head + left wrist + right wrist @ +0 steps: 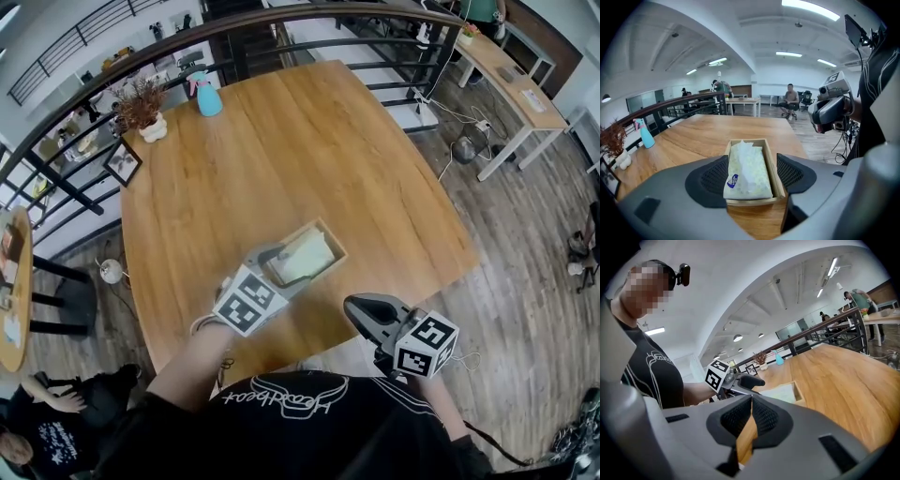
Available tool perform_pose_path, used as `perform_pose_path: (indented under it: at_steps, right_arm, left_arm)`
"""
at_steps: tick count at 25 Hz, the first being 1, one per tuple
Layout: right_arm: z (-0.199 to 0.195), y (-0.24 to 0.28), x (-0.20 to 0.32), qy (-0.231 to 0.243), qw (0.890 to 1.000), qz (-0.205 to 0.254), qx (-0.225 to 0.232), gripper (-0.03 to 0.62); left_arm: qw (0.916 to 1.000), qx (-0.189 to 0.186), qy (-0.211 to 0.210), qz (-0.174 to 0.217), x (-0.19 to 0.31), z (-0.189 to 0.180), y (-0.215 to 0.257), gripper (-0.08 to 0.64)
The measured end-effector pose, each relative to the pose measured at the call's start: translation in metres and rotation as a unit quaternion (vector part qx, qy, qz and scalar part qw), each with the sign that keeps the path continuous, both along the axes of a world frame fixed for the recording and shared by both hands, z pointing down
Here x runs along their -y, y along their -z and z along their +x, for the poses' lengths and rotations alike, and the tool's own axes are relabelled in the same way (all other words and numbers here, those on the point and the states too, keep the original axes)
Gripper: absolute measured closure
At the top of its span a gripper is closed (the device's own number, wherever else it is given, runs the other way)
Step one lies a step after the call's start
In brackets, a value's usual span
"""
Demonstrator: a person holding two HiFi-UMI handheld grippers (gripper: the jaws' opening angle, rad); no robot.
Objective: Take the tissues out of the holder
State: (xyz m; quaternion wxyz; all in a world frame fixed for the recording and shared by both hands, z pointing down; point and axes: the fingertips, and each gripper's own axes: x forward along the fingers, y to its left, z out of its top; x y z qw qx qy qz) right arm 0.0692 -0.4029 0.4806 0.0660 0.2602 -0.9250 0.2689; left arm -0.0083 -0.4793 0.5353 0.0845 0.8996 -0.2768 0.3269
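Note:
A shallow wooden holder (332,246) lies near the front edge of the round wooden table (309,150), with a soft pale-green tissue pack (302,258) in it. My left gripper (270,265) is at the holder's near end with its jaws wide open. In the left gripper view the tissue pack (747,171) and the holder's rim (771,164) lie in the gap between the pads (793,172), and nothing is gripped. My right gripper (352,307) hangs off the table's front edge to the right of the holder, shut and empty (751,401).
At the table's far left stand a blue spray bottle (207,96), a potted dry plant (145,114) and a small picture frame (122,162). A dark railing (309,28) curves behind the table. Desks and cables are on the floor to the right.

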Motion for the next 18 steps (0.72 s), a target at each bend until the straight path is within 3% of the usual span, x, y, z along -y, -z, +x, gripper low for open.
perform_pose_path:
  at_steps: [10,18]
  right_arm:
    - [0.009,-0.013,0.007,-0.002,1.0,-0.016,-0.007,0.574]
    - [0.008,-0.015,0.017,0.002,1.0,-0.018,-0.009,0.574]
  left_arm:
    - [0.995,0.075,-0.047,-0.046,0.01,-0.002,-0.042,0.255]
    - [0.9919,0.103,-0.041,-0.063,0.014,-0.006,-0.057,0.256]
